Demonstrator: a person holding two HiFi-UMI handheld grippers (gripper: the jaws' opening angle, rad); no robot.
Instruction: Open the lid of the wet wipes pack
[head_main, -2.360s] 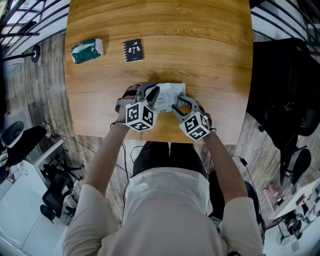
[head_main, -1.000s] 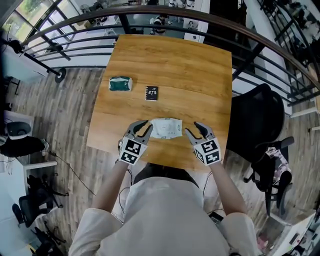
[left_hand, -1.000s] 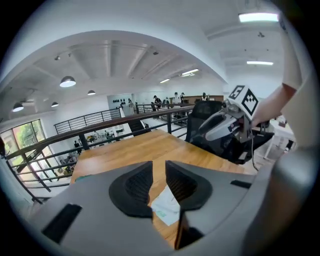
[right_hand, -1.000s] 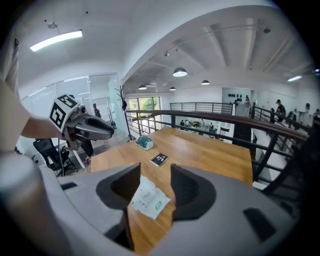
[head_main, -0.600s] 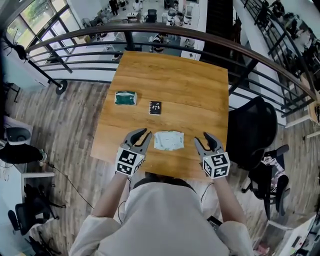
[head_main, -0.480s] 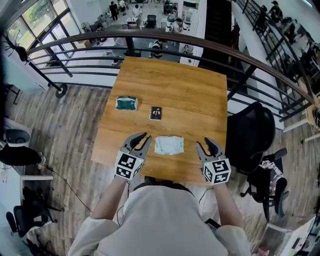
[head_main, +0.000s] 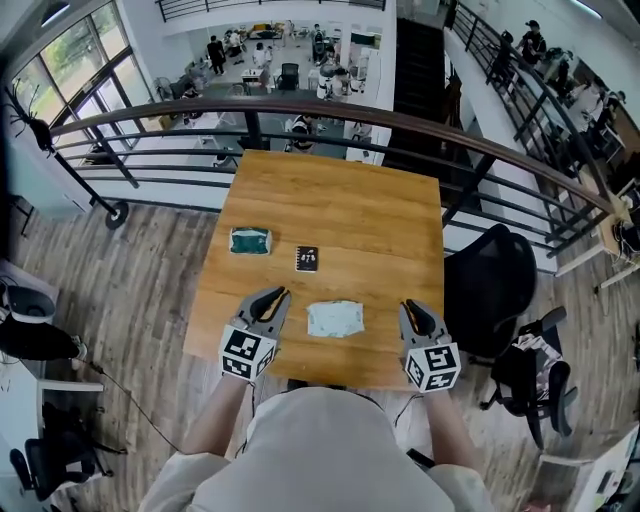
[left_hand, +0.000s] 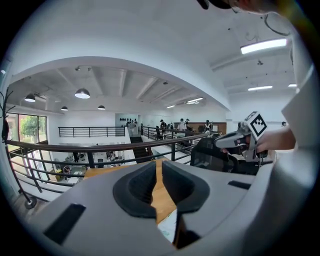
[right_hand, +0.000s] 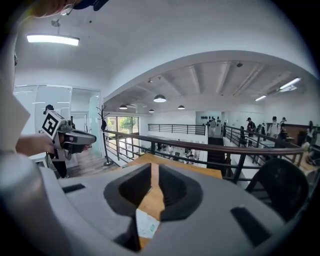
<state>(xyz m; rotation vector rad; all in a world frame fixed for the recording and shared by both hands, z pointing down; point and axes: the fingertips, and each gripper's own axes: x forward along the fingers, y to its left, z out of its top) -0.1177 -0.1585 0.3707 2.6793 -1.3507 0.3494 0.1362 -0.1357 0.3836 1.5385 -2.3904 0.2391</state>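
Note:
The white wet wipes pack (head_main: 335, 318) lies flat near the front edge of the wooden table (head_main: 390, 215), its lid down as far as I can tell. My left gripper (head_main: 272, 298) hovers left of it and my right gripper (head_main: 411, 311) hovers to its right, both raised off the table and apart from the pack. Each gripper's jaws are closing, a narrow gap is left, and nothing is between them. In the left gripper view the left gripper (left_hand: 159, 172) shows a corner of the pack (left_hand: 169, 227) below its jaws. The right gripper (right_hand: 154, 176) likewise looks over the pack (right_hand: 146, 224).
A green packet (head_main: 249, 241) and a small black notebook (head_main: 307, 258) lie farther back on the table's left half. A dark railing (head_main: 300, 108) curves behind the table. A black office chair (head_main: 495, 290) stands to the right of the table.
Both grippers have lifted off the pack and drawn apart to either side of it. Their jaws have narrowed. The table looks smaller and farther below than before.

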